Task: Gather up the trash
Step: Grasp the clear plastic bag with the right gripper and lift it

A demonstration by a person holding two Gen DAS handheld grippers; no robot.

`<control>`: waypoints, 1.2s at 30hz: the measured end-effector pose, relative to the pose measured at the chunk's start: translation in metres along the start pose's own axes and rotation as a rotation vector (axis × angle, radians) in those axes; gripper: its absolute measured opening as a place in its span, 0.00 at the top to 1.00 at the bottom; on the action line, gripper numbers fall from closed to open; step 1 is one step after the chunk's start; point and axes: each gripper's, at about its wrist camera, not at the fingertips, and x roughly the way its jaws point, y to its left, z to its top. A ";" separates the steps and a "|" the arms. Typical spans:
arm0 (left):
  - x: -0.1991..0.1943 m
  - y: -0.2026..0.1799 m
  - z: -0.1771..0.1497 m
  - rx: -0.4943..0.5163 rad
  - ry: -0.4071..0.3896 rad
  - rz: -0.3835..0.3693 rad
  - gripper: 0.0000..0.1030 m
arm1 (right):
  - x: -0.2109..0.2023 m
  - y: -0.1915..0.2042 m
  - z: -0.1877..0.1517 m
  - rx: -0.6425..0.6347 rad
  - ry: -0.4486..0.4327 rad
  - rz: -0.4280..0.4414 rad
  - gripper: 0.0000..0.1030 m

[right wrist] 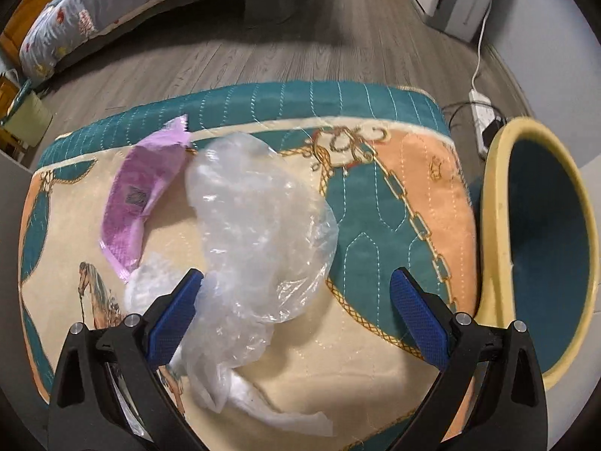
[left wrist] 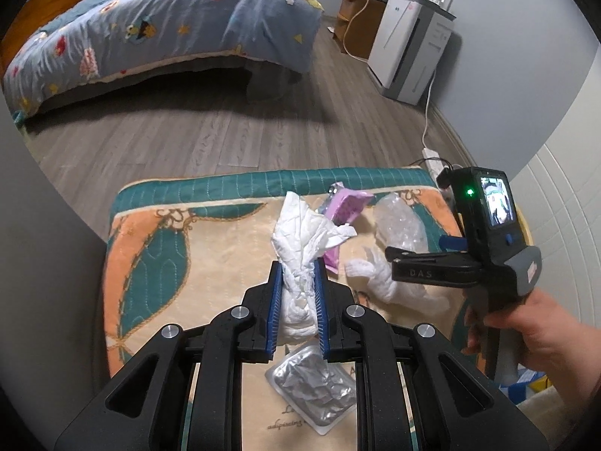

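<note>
a: both sets of jaws first. on my left gripper (left wrist: 298, 263) they are clamped on a crumpled white tissue (left wrist: 300, 240), blue pads pressing it from either side, the loose end sticking up past the tips.

b: and the right one?

a: on my right gripper (right wrist: 296, 282) the jaws stand wide apart, nothing pinched. a clear plastic bag (right wrist: 255, 225) lies under and between them; the left pad looks to be touching its edge, the right pad is well clear of it. from the left wrist view i see that gripper held in a hand (left wrist: 541, 330), pointing in over the cushion.

b: where is the rest of the trash?

a: all on the quilted cushion (right wrist: 375, 357), teal and cream with a chain pattern. a pink wrapper (right wrist: 131, 203) lies just beside the bag, up towards the far edge. a second white wad (right wrist: 150, 282) sits near my right gripper's left finger, partly under the bag. a silver foil pack (left wrist: 315, 387) lies flat just below my left jaws.

b: anything in the way?

a: a yellow-rimmed round seat (right wrist: 499, 203) stands right against the cushion's right side, close to my right finger. further off, a bed (left wrist: 169, 26), a white appliance (left wrist: 409, 49) by the wall, and a power strip (right wrist: 480, 112) on the wooden floor (left wrist: 225, 139).
</note>
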 end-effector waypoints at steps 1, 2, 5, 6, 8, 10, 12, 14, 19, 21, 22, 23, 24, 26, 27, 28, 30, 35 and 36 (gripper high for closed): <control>0.001 0.000 0.000 -0.003 0.003 -0.003 0.84 | 0.001 0.000 0.000 -0.002 0.002 0.006 0.06; 0.001 0.000 0.000 -0.004 0.005 -0.002 0.84 | 0.001 0.001 0.001 -0.013 0.004 0.009 0.10; 0.004 -0.004 0.000 0.004 0.011 -0.001 0.84 | -0.003 0.007 0.002 -0.067 -0.020 -0.020 0.39; 0.004 -0.005 0.000 0.007 0.012 0.000 0.84 | -0.005 0.008 0.002 -0.078 -0.025 -0.026 0.50; 0.005 -0.007 0.000 0.018 0.013 0.006 0.84 | -0.009 0.006 0.004 -0.074 -0.031 -0.001 0.63; 0.005 -0.008 0.001 0.021 0.012 0.010 0.84 | -0.015 0.005 0.005 -0.051 -0.039 0.044 0.65; 0.005 -0.011 0.003 0.020 0.007 0.009 0.84 | -0.025 0.003 0.007 -0.060 -0.064 0.050 0.65; 0.003 -0.016 0.005 0.029 -0.001 0.012 0.84 | -0.038 0.003 0.007 -0.081 -0.089 0.043 0.65; -0.001 -0.036 0.012 0.062 -0.030 0.017 0.84 | -0.075 -0.005 0.003 -0.106 -0.132 0.057 0.65; -0.003 -0.047 0.015 0.076 -0.043 0.016 0.84 | -0.093 -0.014 0.000 -0.090 -0.146 0.064 0.65; -0.004 -0.051 0.016 0.080 -0.048 0.013 0.84 | -0.102 -0.021 -0.001 -0.073 -0.153 0.070 0.65; -0.004 -0.056 0.018 0.085 -0.052 0.009 0.84 | -0.112 -0.027 -0.003 -0.058 -0.161 0.075 0.65; -0.005 -0.061 0.019 0.092 -0.056 0.006 0.84 | -0.120 -0.035 -0.005 -0.045 -0.171 0.075 0.65; -0.005 -0.072 0.022 0.107 -0.064 0.005 0.84 | -0.138 -0.053 -0.005 -0.022 -0.198 0.072 0.65; -0.004 -0.078 0.024 0.115 -0.067 0.003 0.84 | -0.147 -0.062 -0.007 -0.008 -0.209 0.077 0.65; -0.004 -0.083 0.024 0.122 -0.069 0.000 0.84 | -0.155 -0.071 -0.008 0.008 -0.221 0.080 0.65; -0.002 -0.094 0.027 0.137 -0.073 -0.010 0.84 | -0.172 -0.091 -0.010 0.041 -0.248 0.083 0.65; 0.005 -0.120 0.030 0.175 -0.073 -0.030 0.84 | -0.196 -0.140 -0.024 0.109 -0.287 0.055 0.65; 0.007 -0.125 0.030 0.185 -0.071 -0.033 0.84 | -0.197 -0.148 -0.027 0.121 -0.289 0.050 0.65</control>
